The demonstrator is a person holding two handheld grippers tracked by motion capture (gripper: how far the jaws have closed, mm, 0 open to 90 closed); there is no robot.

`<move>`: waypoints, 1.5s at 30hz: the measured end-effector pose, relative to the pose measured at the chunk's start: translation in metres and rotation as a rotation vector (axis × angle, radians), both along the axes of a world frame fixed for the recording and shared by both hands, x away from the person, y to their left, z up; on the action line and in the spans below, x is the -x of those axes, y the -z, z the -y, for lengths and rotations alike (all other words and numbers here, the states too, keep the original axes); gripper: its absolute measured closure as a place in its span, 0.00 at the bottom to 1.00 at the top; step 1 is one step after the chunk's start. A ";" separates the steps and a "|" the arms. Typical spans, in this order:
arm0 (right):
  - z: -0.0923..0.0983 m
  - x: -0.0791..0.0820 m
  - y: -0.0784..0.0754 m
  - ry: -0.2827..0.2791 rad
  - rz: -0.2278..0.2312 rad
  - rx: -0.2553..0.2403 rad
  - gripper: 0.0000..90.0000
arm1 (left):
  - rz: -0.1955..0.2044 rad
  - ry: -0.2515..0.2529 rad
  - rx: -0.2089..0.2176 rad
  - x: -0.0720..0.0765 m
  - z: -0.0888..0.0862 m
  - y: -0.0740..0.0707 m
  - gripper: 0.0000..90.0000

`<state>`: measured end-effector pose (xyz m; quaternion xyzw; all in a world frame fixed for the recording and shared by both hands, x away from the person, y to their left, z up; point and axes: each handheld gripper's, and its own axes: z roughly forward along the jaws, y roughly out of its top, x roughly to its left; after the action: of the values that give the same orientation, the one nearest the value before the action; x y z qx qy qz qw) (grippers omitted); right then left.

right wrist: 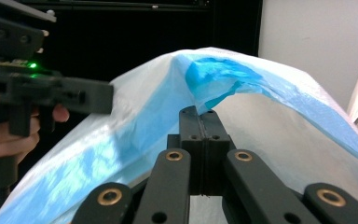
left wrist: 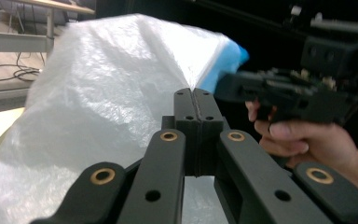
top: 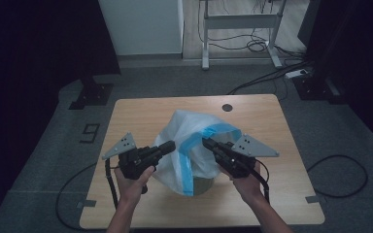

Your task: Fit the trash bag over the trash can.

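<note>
A white plastic bag with a blue band along its rim sits at the middle of the wooden table, draped over a small round bin whose tan side shows just below the bag's lower edge. The bag rises in a loose peak, and its mouth is pulled up between the 2 grippers.

The left gripper comes in from the left, level with the bag's upper part. In the left gripper view its jaws stand pressed flat together, pinching the white film at their tips. The right gripper comes in from the right; in the right gripper view its jaws are also closed tight against each other, clamping the blue-banded rim at their tips. The 2 grippers face each other across the bag, near but apart.

Each gripper view has the other hand and its gripper just behind the bag. A round black grommet lies near the table's far edge, well apart from the bag. On the grey floor, black cables loop to the right of the table, and a black stand foot and a white desk frame stand beyond it.
</note>
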<state>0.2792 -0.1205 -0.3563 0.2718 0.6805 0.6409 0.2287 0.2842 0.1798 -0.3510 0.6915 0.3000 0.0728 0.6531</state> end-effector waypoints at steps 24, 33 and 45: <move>0.071 0.018 0.024 0.001 -0.034 -0.010 0.99 | 0.008 -0.160 -0.006 -0.015 -0.012 -0.008 1.00; 0.084 0.006 0.024 0.046 -0.083 0.020 0.99 | 0.007 -0.199 -0.010 -0.012 -0.028 0.000 1.00; 0.081 0.043 0.059 0.028 -0.109 0.055 0.99 | 0.017 -0.242 0.011 0.026 -0.058 0.023 1.00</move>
<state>0.2360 -0.2011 -0.4155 0.3094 0.7054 0.6031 0.2073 0.2585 0.2375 -0.3737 0.6459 0.3761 0.1553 0.6460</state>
